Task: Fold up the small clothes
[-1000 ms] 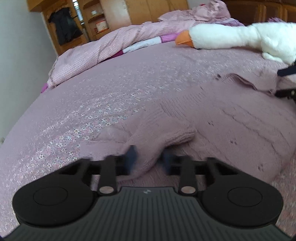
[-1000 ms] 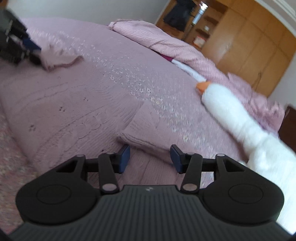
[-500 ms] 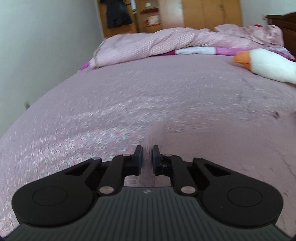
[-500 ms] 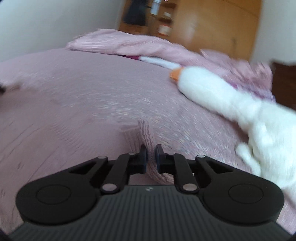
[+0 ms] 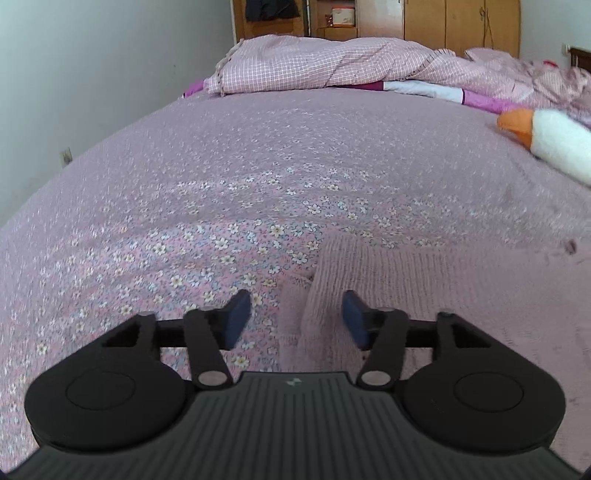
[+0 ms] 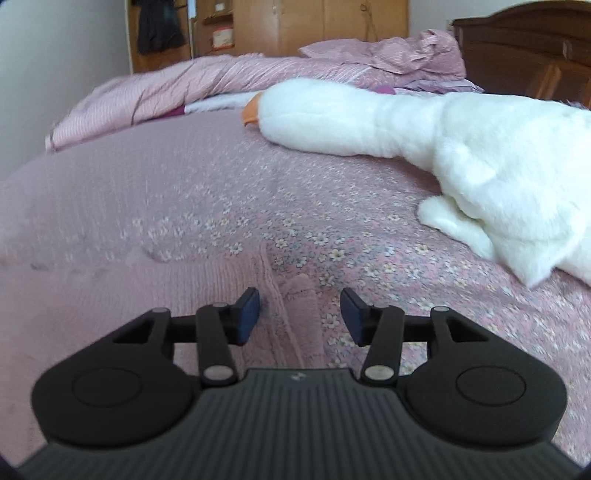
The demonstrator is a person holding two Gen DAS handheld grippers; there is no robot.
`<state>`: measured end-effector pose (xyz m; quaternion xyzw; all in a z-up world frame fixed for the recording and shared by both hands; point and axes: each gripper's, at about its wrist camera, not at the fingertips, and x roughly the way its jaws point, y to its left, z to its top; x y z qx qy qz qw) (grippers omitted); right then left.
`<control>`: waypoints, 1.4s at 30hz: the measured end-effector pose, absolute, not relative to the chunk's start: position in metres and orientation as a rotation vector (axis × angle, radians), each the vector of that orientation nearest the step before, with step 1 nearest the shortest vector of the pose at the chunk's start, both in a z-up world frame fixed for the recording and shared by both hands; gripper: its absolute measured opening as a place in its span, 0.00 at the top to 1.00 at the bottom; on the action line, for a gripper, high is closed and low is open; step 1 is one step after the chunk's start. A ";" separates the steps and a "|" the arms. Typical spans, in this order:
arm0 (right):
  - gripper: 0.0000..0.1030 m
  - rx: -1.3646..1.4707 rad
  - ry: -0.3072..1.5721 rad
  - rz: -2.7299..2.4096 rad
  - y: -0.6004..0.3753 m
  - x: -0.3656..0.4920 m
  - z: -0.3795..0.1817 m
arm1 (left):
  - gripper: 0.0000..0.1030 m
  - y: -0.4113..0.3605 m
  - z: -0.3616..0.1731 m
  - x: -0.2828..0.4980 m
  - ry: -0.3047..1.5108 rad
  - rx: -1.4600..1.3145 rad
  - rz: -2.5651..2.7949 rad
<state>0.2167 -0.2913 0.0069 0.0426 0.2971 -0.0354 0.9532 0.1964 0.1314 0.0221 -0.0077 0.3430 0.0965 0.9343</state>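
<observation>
A small mauve knitted sweater (image 5: 443, 295) lies flat on the floral pink bedspread (image 5: 258, 166). Its left edge runs up between the blue pads of my left gripper (image 5: 295, 317), which stands open just above it, holding nothing. In the right wrist view the same sweater (image 6: 129, 302) fills the lower left, and its ribbed right edge (image 6: 275, 295) lies between the fingers of my right gripper (image 6: 300, 314), also open and empty. Neither gripper shows in the other's view.
A large white plush goose (image 6: 461, 147) with an orange beak (image 5: 515, 123) lies on the right of the bed. A rumpled pink checked duvet (image 5: 325, 62) is heaped at the far end. Wooden wardrobes (image 6: 314, 26) stand behind, a pale wall (image 5: 92, 74) on the left.
Both grippers, shut on the sweater's edges half a second ago, have opened and let the fabric go. The sweater now lies flat on the bed.
</observation>
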 end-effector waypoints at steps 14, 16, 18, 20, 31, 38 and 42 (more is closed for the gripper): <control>0.35 0.269 0.572 -0.021 -0.300 0.142 0.035 | 0.07 0.099 0.065 0.147 0.721 0.029 0.152; 0.35 0.289 0.589 -0.014 -0.297 0.133 0.034 | 0.06 0.092 0.068 0.143 0.737 0.030 0.135; 0.35 0.302 0.604 -0.011 -0.294 0.125 0.031 | 0.04 0.085 0.068 0.138 0.750 0.013 0.118; 0.35 0.305 0.621 -0.012 -0.289 0.117 0.027 | 0.03 0.079 0.065 0.134 0.756 0.000 0.103; 0.22 0.295 0.701 -0.033 -0.282 0.104 -0.005 | 0.00 0.068 0.017 0.139 0.892 -0.086 0.073; 0.18 0.318 0.694 -0.026 -0.285 0.095 -0.019 | 0.00 0.064 0.016 0.132 0.906 -0.060 0.057; 0.12 0.331 0.707 0.022 -0.289 0.095 -0.019 | 0.00 0.066 0.020 0.126 0.901 -0.069 0.061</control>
